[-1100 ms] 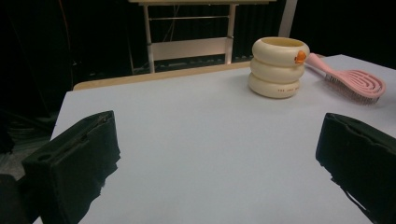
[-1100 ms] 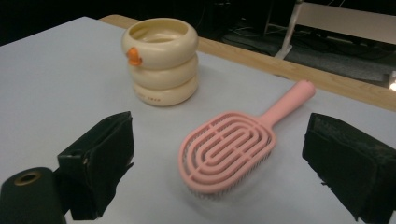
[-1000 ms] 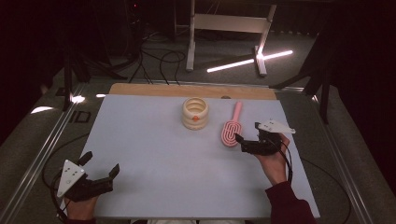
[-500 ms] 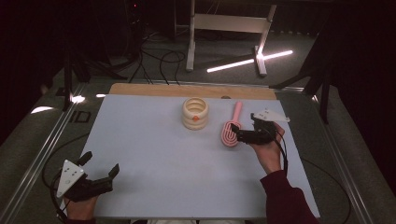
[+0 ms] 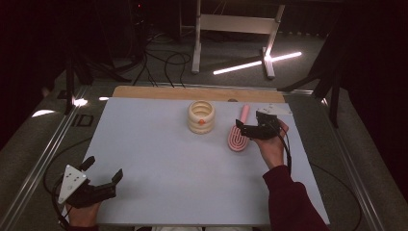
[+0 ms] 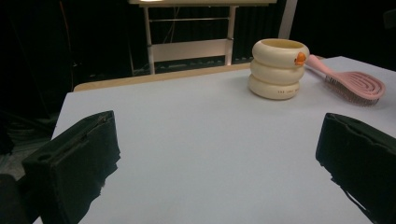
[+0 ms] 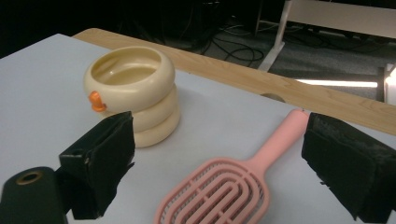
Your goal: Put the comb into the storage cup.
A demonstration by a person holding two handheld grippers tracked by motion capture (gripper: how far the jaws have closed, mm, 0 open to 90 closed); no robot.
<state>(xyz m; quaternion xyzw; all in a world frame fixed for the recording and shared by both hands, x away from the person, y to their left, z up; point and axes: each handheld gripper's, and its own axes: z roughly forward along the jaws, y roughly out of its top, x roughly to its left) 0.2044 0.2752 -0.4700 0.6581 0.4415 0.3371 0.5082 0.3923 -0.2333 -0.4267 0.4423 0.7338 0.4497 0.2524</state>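
Right hand-held gripper (image 5: 246, 129): jaws apart, straddling pink brush (image 7: 233, 186) from above, ready for your grasp. Brush lies flat near table's (image 5: 159, 159) far right edge, beside cream ringed cup (image 5: 201, 117). Left hand-held gripper (image 5: 103, 173): jaws apart, empty, parked at near left corner.

2 black grippers, left gripper (image 5: 102, 180) topped by a grey 3-cornered plate (cables trailing), right gripper (image 5: 243, 129) beyond a dark-red sleeve (image 5: 288, 199)

The brush (image 5: 236, 136) lay on the table (image 5: 159, 159) just right of the ringed cup (image 5: 201, 117), with the right gripper (image 5: 244, 130) over it.
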